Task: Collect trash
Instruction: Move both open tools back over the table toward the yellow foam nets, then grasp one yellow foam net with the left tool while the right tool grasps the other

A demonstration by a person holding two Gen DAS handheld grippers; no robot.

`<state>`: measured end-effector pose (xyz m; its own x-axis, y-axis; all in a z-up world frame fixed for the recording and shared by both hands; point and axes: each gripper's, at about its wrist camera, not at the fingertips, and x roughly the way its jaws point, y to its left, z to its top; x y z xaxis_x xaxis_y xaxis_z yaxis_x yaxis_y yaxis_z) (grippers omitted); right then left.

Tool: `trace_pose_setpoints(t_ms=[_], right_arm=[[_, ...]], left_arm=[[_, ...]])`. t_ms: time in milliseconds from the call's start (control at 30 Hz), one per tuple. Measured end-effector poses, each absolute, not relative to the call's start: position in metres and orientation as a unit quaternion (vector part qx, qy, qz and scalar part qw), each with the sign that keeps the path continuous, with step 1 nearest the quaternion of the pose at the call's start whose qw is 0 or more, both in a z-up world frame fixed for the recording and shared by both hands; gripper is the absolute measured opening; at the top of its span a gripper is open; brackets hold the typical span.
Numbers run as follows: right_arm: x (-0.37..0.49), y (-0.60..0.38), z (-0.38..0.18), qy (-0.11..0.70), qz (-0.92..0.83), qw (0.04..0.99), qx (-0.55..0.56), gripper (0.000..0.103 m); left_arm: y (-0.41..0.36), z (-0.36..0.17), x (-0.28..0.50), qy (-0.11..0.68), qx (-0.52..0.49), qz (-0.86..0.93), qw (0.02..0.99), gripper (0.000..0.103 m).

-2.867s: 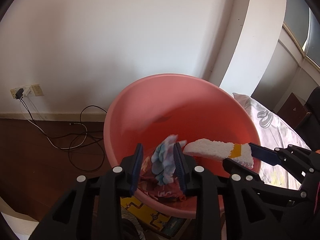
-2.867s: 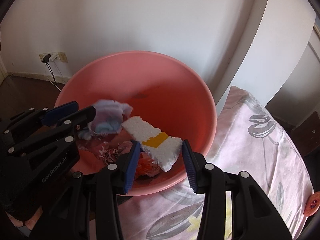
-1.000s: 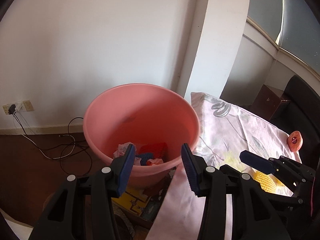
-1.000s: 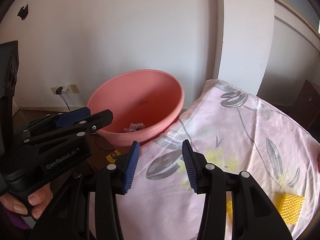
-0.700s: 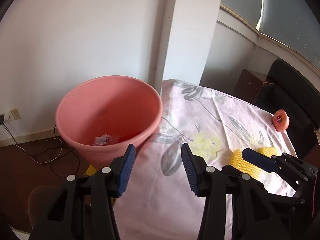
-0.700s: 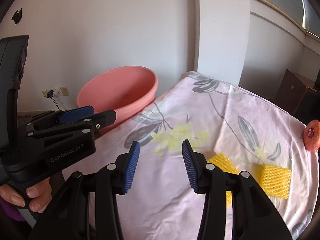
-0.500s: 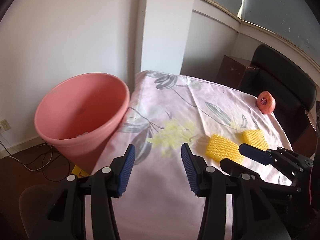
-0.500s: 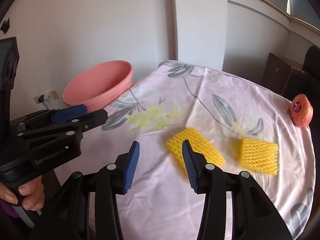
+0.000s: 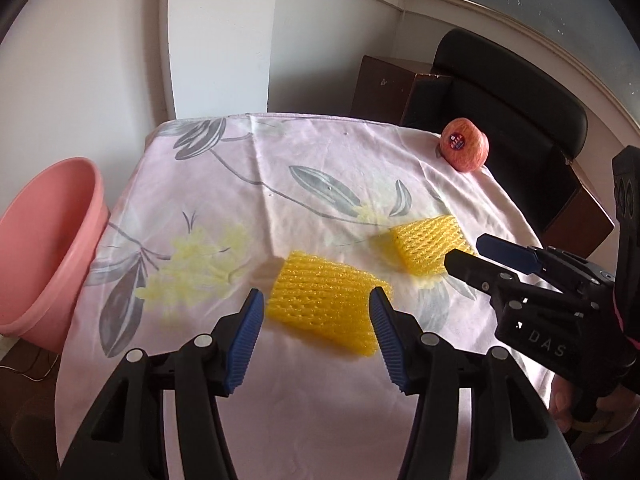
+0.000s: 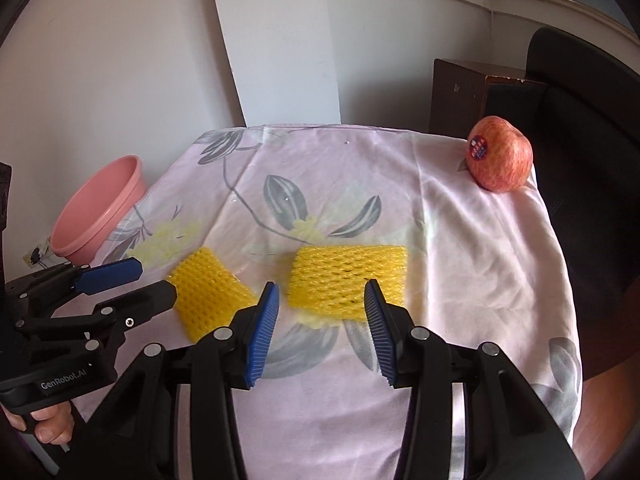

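Note:
Two yellow foam fruit nets lie on the pink flowered tablecloth. My left gripper is open, its jaws on either side of the near end of the left net. My right gripper is open, its jaws just in front of the right net. The right net also shows in the left wrist view, partly behind the right gripper. The left net and left gripper show in the right wrist view. The pink basin stands off the table's left edge.
A red apple with a sticker sits at the table's far right corner. A black chair and a brown cabinet stand behind the table. A white wall and pillar are at the back.
Both grippers dropped their trash into the basin, opened, then swung right from the basin to the table. They now hover low over the two yellow nets.

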<state>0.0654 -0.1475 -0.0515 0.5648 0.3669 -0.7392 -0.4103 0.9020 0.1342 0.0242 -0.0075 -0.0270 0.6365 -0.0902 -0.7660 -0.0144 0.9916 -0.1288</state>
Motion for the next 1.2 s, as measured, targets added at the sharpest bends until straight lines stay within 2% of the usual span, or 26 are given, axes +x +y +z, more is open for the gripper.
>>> trace_pose_setpoints(t_ms=[267,467,567,633,733,1067,1100,1133,1200], right_arm=[[0.081,-0.161,-0.067,0.434,0.207,0.876,-0.018,0.045],[0.094,-0.166,-0.073,0.445,0.201,0.873,-0.005,0.045],[0.098,-0.168,-0.077,0.457,0.200,0.867,0.003,0.045],[0.101,-0.169,-0.080,0.465,0.198,0.863,0.006,0.045],[0.101,-0.168,-0.081,0.469,0.197,0.861,0.004,0.045],[0.095,-0.163,-0.081,0.471,0.208,0.857,0.000,0.045],[0.093,-0.162,-0.080,0.468,0.209,0.859,-0.002,0.044],[0.091,-0.160,-0.078,0.463,0.210,0.861,-0.005,0.033],[0.087,-0.157,-0.075,0.459,0.212,0.863,-0.012,0.025]], left_arm=[[-0.005,-0.051,0.042,0.463,-0.046,0.008,0.885,0.054],[-0.014,-0.053,0.040,0.460,-0.028,0.004,0.887,0.052],[-0.019,-0.053,0.038,0.456,-0.022,0.002,0.890,0.045],[-0.024,-0.053,0.036,0.452,-0.015,-0.009,0.892,0.030],[-0.032,-0.050,0.033,0.444,-0.001,-0.022,0.896,0.016],[-0.028,-0.038,0.021,0.428,-0.016,-0.035,0.903,0.012],[-0.026,-0.036,0.020,0.426,-0.018,-0.034,0.904,0.012],[-0.024,-0.035,0.019,0.425,-0.021,-0.032,0.905,0.012],[-0.020,-0.034,0.018,0.422,-0.028,-0.029,0.906,0.012]])
